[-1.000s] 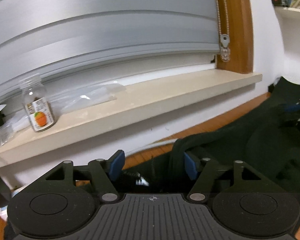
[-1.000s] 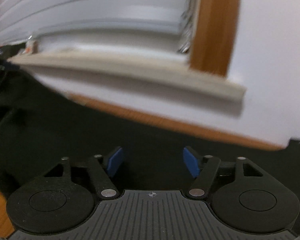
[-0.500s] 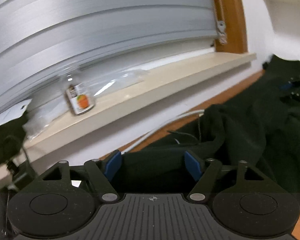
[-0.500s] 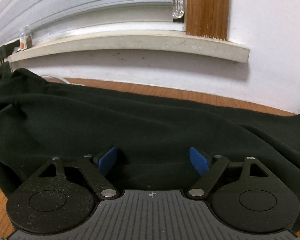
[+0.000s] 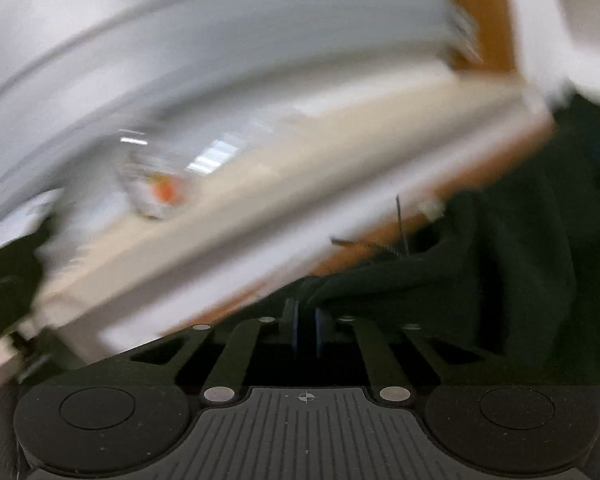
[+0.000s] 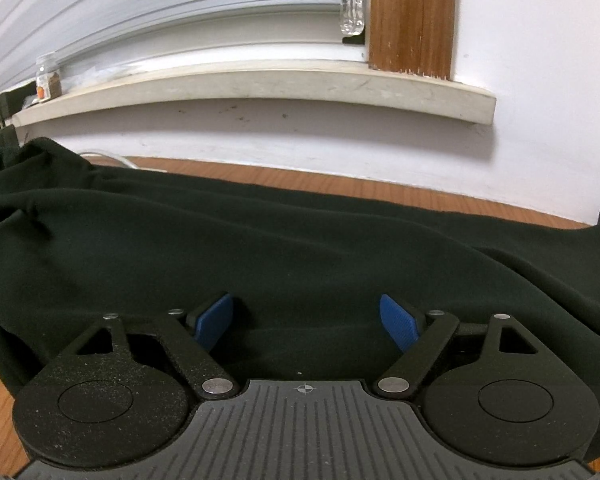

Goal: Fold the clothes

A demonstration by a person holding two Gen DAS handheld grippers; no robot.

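Jar (image 6: pixel 49 76) on windowsill (image 6: pixel 260 84), behind dark garment (image 6: pixel 260 248).

Left gripper (image 5: pixel 306 330) now closed on the dark garment (image 5: pixel 480 280); right gripper (image 6: pixel 307 322) wider apart.

Half a second back, stood with blue pads wide apart over the cloth near the counter's (image 5: pixel 364 248) far edge; now drawn together with a fold of fabric pinched between them, and view gone from sharp to heavily smeared, with the small bottle (image 5: pixel 156 192) on the windowsill (image 5: pixel 340 148) slid toward the middle. On the right, sharpened from a blurred picture a second ago, pads (image 6: pixel 214 322) spread further, hovering over the garment, nothing gripped.
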